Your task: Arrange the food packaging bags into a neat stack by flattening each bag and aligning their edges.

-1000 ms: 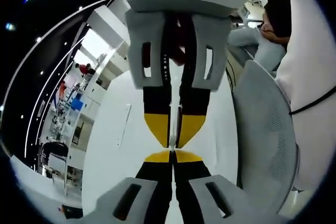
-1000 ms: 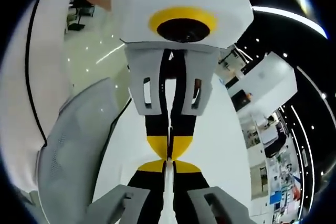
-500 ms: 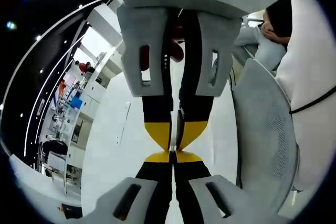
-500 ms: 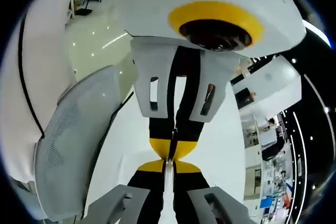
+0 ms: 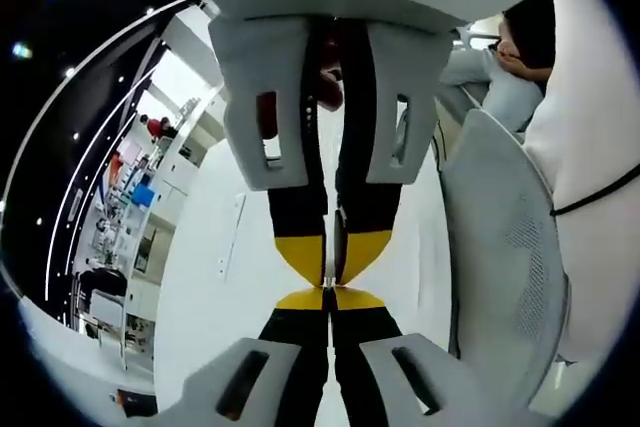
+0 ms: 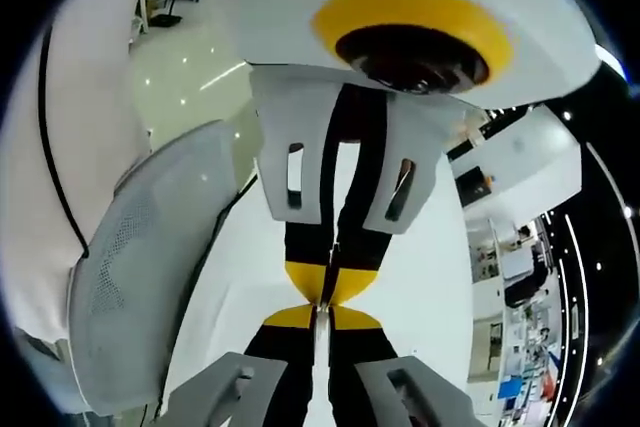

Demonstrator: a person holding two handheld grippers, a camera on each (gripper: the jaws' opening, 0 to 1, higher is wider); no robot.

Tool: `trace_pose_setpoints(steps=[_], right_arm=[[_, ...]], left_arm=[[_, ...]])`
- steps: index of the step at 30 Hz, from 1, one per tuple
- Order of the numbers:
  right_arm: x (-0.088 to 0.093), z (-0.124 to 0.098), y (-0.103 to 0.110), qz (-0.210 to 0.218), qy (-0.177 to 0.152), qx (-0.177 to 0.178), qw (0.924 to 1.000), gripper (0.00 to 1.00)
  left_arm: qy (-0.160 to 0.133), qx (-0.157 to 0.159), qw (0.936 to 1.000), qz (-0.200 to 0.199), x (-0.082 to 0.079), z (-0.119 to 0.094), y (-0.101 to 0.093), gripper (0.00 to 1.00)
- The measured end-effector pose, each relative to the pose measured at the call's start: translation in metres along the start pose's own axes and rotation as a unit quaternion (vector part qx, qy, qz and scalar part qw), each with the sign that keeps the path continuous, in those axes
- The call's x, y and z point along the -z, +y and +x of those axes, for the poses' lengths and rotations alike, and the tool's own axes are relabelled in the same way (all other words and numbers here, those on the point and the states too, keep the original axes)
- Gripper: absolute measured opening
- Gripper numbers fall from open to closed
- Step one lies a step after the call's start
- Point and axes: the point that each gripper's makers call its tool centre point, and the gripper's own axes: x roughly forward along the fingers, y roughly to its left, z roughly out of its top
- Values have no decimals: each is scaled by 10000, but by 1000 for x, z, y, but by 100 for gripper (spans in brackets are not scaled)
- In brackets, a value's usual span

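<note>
My two grippers meet tip to tip over a white table (image 5: pixel 200 287). In the left gripper view my left gripper (image 5: pixel 328 297) rises from the bottom with its yellow-tipped jaws pressed together. The right gripper (image 5: pixel 331 275) comes down from the top, also shut, and its tips touch mine. The right gripper view mirrors this: the right gripper (image 6: pixel 320 311) is below and the left gripper (image 6: pixel 324 293) above. A thin pale strip runs between the closed jaws; I cannot tell what it is. A dark red shape (image 5: pixel 328 87) sits behind the right gripper's body.
A grey mesh chair back (image 5: pixel 510 247) stands beside the table, also seen as a chair (image 6: pixel 140 267) in the right gripper view. A person's white sleeve (image 5: pixel 600 97) is close by. Another person (image 5: pixel 520 37) sits further back. Shelves (image 5: pixel 125 197) line the room.
In each view the facing gripper now looks bigger and closer, with its body spreading across the top. The tips stay touching and all jaws stay shut.
</note>
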Motion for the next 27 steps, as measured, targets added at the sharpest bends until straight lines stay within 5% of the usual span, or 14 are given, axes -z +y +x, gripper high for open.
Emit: trace_pose_setpoints(steps=[27], right_arm=[[3,-5,1,-31,52,0,10000,0]], left_arm=[[-61,-39,9999,-103,-4,0,-2,0]])
